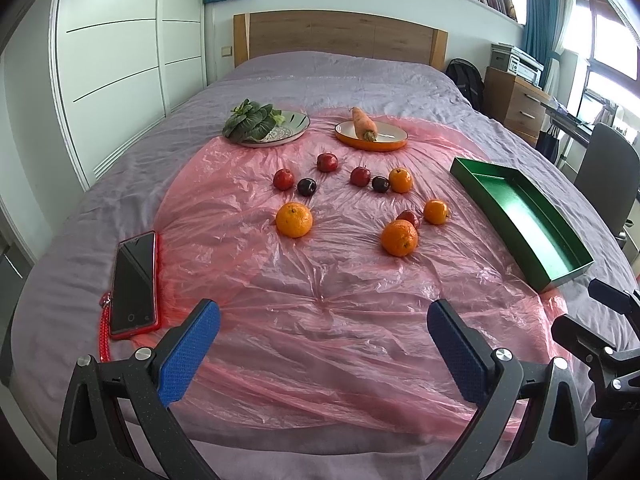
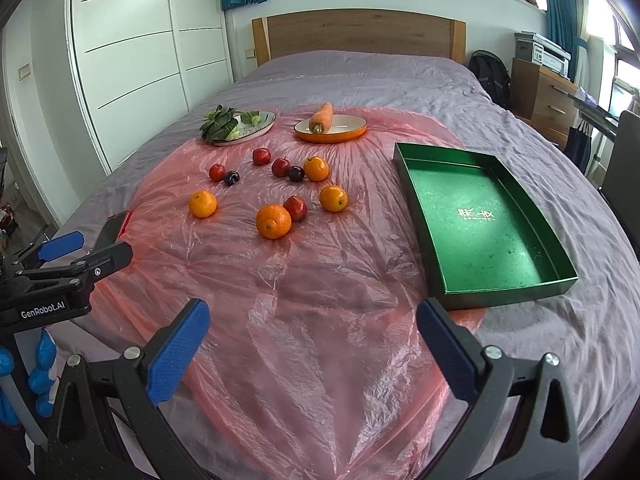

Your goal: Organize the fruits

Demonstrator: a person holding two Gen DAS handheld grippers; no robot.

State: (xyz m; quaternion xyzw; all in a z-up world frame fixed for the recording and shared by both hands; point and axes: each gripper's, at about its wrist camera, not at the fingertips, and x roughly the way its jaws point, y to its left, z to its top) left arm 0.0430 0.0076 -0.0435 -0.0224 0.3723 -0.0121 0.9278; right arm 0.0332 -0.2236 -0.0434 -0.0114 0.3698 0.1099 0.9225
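- You have not begun the sorting: the green tray [image 2: 484,216] lies empty on the bed, and every fruit sits loose on the pink plastic sheet [image 1: 320,300]
- Your left gripper [image 1: 323,354] is released, jaws wide apart with nothing between them, hovering low over the near edge of the sheet
- Your right gripper [image 2: 312,354] is likewise spread open and holds nothing, with the tray just ahead of its right finger
- Four oranges lie ahead of you; the nearest orange [image 2: 273,221] touches a red apple [image 2: 295,208], and another orange [image 1: 294,220] sits alone further left, well apart from both tongs
- The remaining red apples and two dark plums [image 1: 307,187] cluster further back, in front of the plates
- The carrot [image 1: 364,124] on the orange plate [image 1: 394,136] and the leafy greens [image 1: 250,122] on the patterned plate [image 1: 294,122] look like they stay out of it, judging by the task
- A phone [image 1: 134,284] in a red case lies just left of your left gripper, partly on the sheet's edge
- All the fruit is left to move; in my judgement the tray is the likely destination, and the near orange the easiest first pick for the right tongs
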